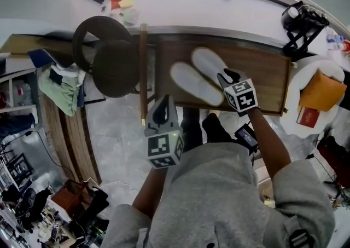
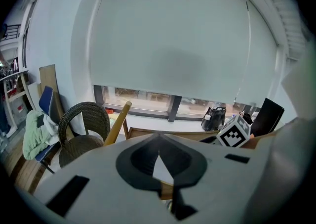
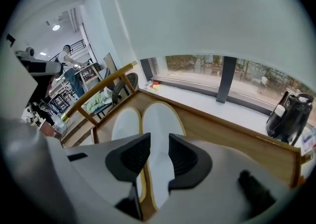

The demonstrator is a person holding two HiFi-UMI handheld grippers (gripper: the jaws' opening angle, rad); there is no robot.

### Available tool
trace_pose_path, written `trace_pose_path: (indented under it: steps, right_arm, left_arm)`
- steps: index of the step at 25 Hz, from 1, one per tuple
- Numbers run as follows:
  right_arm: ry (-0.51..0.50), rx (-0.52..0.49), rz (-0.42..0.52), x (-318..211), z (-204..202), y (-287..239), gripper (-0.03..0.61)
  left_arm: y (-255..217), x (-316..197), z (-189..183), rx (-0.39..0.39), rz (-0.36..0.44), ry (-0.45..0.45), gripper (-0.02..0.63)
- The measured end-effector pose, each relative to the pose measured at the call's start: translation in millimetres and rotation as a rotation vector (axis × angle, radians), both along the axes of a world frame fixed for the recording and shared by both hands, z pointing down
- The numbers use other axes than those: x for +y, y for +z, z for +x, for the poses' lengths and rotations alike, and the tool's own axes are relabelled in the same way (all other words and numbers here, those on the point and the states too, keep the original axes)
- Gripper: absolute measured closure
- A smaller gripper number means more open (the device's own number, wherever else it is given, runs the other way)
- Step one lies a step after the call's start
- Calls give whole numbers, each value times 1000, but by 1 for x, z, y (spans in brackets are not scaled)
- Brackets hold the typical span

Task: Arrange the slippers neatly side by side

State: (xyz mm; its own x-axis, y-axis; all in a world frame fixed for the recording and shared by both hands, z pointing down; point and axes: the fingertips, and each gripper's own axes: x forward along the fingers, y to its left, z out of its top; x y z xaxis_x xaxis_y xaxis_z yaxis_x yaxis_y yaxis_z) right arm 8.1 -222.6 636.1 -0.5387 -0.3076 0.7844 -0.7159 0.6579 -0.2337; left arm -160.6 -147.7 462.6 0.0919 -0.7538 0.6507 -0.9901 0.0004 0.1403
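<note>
Judging progress: the task looks all but done. The left slipper [image 1: 196, 84] and the right slipper [image 1: 209, 64] already lie side by side, long edges touching, pointing the same way.
Left to do: probably only a small nudge. In the head view the right slipper sits a little further forward than its partner, so the ends are not quite level. In the right gripper view the toes look nearly even.
Place: both rest on the wooden table [image 1: 265, 80], towards its left half and set at a slant to its edges. A dark wicker chair [image 1: 109, 61] stands just beside the table's left end.
Look of the slippers: white, flat and oval, with a thin yellowish rim round each one. They seem soft and light, likely to slide easily on the wood.
Right gripper [image 3: 159, 141]: jaws a narrow gap apart with nothing clamped. It hangs over the near end of the right slipper, whose white surface shows through the gap.
Left gripper [image 2: 158, 141]: jaw tips together, holding nothing. In the head view it is drawn back close to the person's body, above the floor and well apart from both slippers.
</note>
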Motion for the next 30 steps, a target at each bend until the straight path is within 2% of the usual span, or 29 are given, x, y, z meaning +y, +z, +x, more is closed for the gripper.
trace_pose_path:
  steps: [11, 13, 17, 30]
  right_arm:
    - [-29, 76, -104, 1, -16, 47, 468]
    - [-36, 93, -98, 1, -17, 50, 474]
    - [-28, 98, -69, -2, -16, 46, 535]
    - [134, 14, -2, -7, 20, -3, 538]
  left_arm:
    - [7, 6, -19, -2, -37, -38, 598]
    - [6, 6, -22, -6, -37, -40, 598]
    - [3, 5, -22, -10, -29, -39, 598]
    - [-6, 13, 15, -1, 8, 33, 598]
